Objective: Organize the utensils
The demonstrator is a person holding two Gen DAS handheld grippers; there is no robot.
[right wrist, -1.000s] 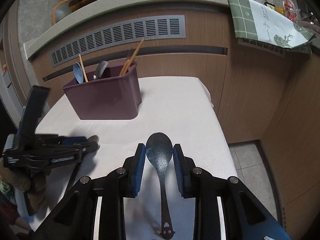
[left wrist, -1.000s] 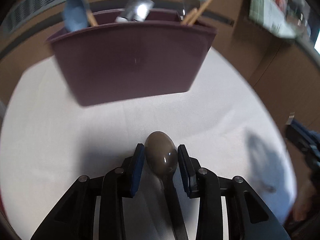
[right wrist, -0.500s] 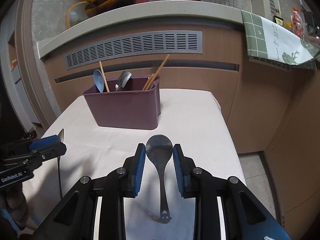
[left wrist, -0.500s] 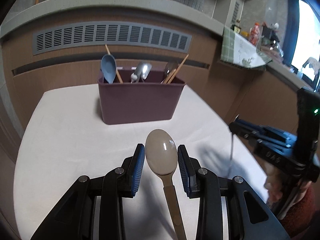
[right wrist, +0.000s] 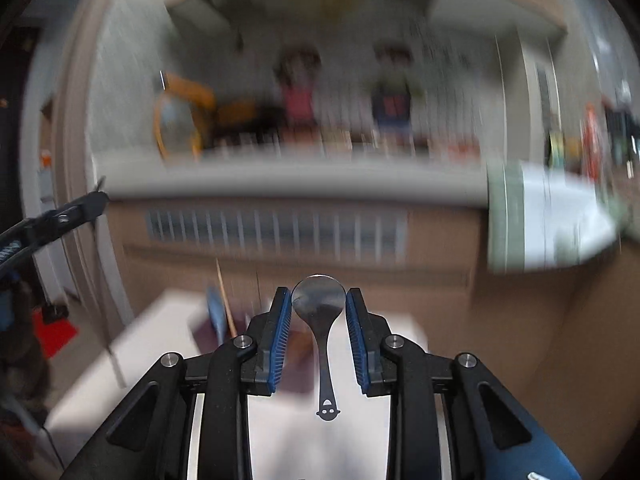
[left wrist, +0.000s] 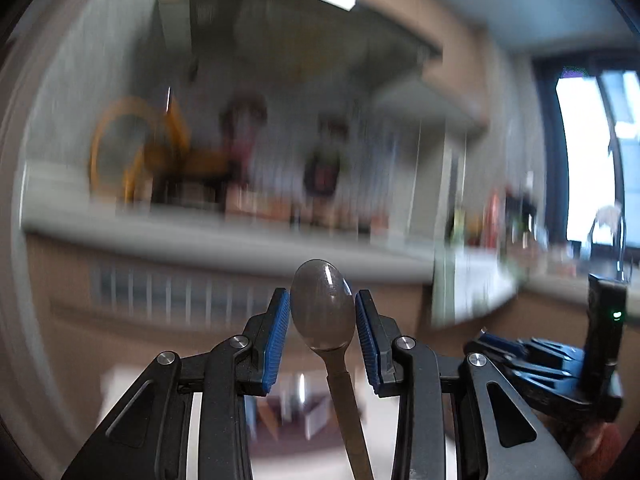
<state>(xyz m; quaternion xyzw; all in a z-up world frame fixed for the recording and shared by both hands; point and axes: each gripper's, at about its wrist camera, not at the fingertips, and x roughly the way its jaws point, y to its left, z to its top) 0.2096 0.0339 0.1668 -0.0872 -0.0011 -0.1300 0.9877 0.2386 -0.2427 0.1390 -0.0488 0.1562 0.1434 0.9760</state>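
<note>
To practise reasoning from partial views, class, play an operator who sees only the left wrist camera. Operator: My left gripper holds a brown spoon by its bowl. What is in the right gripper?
Observer: The right gripper is shut on a metal spoon, its bowl between the pads.
Operator: Which way does its handle run?
Observer: Back toward the camera, and its end has a smiling-face cut-out.
Operator: Any utensils beyond it?
Observer: It is blurred, but a blue spoon stands to the gripper's lower left.

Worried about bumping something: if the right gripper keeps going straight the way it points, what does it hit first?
Probably the brown cabinet front below the counter; the maroon utensil holder sits lower left of that line. Motion blur makes depth uncertain.
</note>
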